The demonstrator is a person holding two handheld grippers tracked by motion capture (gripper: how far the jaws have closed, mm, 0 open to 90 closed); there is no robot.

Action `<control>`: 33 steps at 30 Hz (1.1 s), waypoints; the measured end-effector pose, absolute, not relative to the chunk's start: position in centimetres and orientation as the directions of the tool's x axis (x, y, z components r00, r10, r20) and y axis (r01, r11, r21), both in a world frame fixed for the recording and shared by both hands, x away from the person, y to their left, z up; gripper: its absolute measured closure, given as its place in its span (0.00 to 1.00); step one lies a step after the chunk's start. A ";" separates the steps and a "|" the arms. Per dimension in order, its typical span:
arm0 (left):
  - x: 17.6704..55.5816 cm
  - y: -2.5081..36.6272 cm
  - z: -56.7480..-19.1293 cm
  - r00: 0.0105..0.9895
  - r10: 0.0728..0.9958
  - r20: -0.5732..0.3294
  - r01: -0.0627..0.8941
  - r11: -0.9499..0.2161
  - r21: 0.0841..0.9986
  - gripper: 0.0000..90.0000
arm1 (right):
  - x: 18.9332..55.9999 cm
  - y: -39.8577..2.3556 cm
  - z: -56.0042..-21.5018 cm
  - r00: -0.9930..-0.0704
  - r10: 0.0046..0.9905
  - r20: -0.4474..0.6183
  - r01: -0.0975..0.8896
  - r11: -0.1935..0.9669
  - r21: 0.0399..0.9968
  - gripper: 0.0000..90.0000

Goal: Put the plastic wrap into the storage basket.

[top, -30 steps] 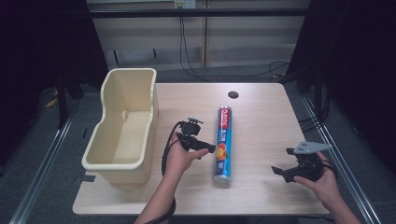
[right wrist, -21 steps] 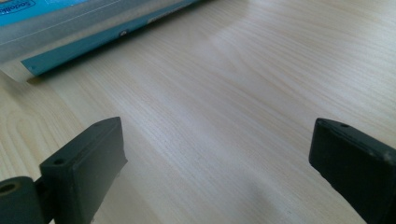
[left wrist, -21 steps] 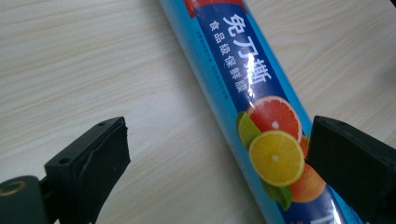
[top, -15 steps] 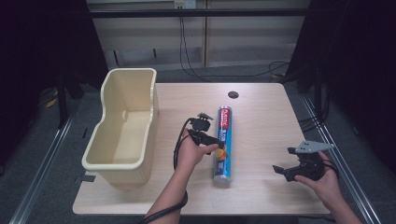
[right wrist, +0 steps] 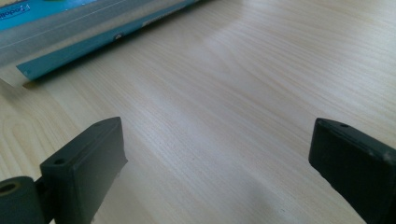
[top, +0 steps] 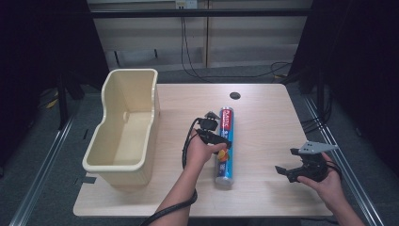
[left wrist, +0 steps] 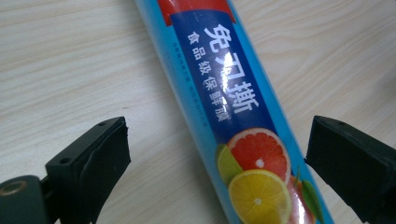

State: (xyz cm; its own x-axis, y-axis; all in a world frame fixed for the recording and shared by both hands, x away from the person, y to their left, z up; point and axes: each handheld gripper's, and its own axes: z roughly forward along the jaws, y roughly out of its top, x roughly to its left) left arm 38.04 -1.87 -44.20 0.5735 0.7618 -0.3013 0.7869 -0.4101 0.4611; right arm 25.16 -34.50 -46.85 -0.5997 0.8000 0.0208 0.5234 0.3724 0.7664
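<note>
While right tongs (top: 288, 173) stay spread, left tongs (top: 221, 141), agape, have reached the roll (top: 225, 155).

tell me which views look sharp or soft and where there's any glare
High view: table evenly lit, surroundings dark, slightly soft. Left gripper view: print on the blue roll fairly sharp, near jaws soft. Right gripper view: pale sheen on the wood, the roll blurred at the top edge.

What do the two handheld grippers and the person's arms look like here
Both grippers are black with two blocky, square-ended jaws. The left gripper trails a black cable that loops back along the forearm. The right gripper carries a grey three-cornered plate on top. Each fingertip has a small round hole. The forearms are bare, with no sleeves in view.
</note>
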 end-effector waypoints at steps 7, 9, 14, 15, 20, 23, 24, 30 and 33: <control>38.3 -2.5 -44.3 0.567 0.764 -0.307 0.795 -0.411 0.446 0.06 | 25.2 -34.5 -46.9 -0.594 0.804 0.023 0.524 0.365 0.769 0.04; 38.4 -2.6 -44.5 0.561 0.767 -0.312 0.801 -0.408 0.439 0.06 | 25.2 -34.5 -46.9 -0.598 0.801 0.022 0.522 0.368 0.769 0.04; 38.7 -3.0 -45.0 0.550 0.771 -0.320 0.809 -0.398 0.432 0.07 | 25.2 -34.5 -46.9 -0.597 0.802 0.025 0.525 0.368 0.767 0.04; 38.8 -3.0 -45.1 0.546 0.772 -0.324 0.813 -0.397 0.425 0.07 | 25.2 -34.5 -46.8 -0.598 0.801 0.028 0.526 0.366 0.768 0.04; 38.9 -3.3 -45.7 0.534 0.779 -0.329 0.822 -0.388 0.417 0.07 | 25.2 -34.6 -46.8 -0.600 0.800 0.028 0.520 0.363 0.773 0.04; 39.0 -3.5 -45.9 0.534 0.778 -0.332 0.822 -0.386 0.418 0.07 | 25.2 -34.6 -46.8 -0.595 0.803 0.029 0.524 0.360 0.772 0.04; 39.0 -3.5 -45.9 0.531 0.782 -0.327 0.823 -0.383 0.419 0.07 | 25.3 -34.6 -46.8 -0.597 0.802 0.029 0.523 0.362 0.772 0.04; 39.2 -3.9 -46.4 0.528 0.779 -0.339 0.829 -0.385 0.405 0.08 | 25.3 -34.6 -46.7 -0.596 0.803 0.026 0.515 0.357 0.780 0.04; 39.2 -4.0 -46.5 0.527 0.777 -0.345 0.833 -0.391 0.392 0.10 | 25.3 -34.7 -46.7 -0.596 0.802 0.025 0.514 0.358 0.780 0.04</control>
